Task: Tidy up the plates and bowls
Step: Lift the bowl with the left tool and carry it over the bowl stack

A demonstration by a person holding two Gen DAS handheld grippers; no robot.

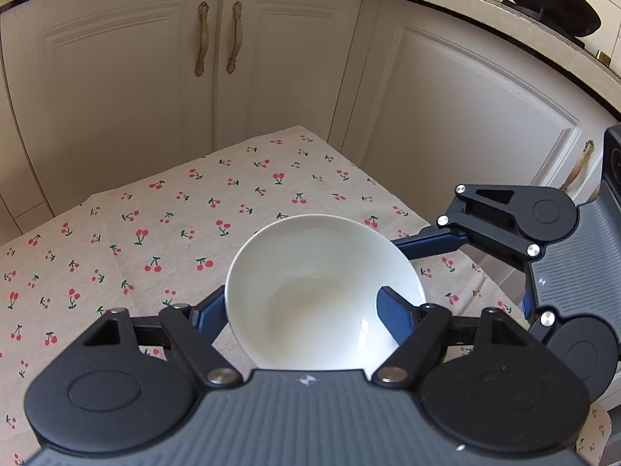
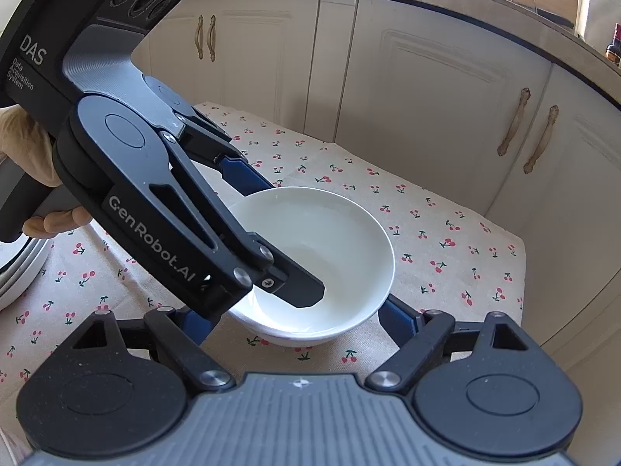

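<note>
A white bowl [image 1: 322,291] [image 2: 330,240] sits on the cherry-print tablecloth [image 1: 155,233] [image 2: 446,240]. My left gripper [image 1: 306,306] straddles the bowl's near wall: one finger is inside the bowl and one outside, closed on the wall. In the right wrist view the left gripper [image 2: 271,233] reaches in from the upper left, with one finger inside the bowl. My right gripper [image 2: 295,318] is open, its blue fingers on either side of the bowl's near side. It shows at the right of the left wrist view [image 1: 438,240].
Cream cabinet doors [image 1: 271,70] [image 2: 427,97] stand behind the table. A stack of white plates [image 2: 19,272] lies at the left edge. A dark pan [image 1: 551,0] sits on the counter at upper right. The table's far edge [image 1: 194,159] is close.
</note>
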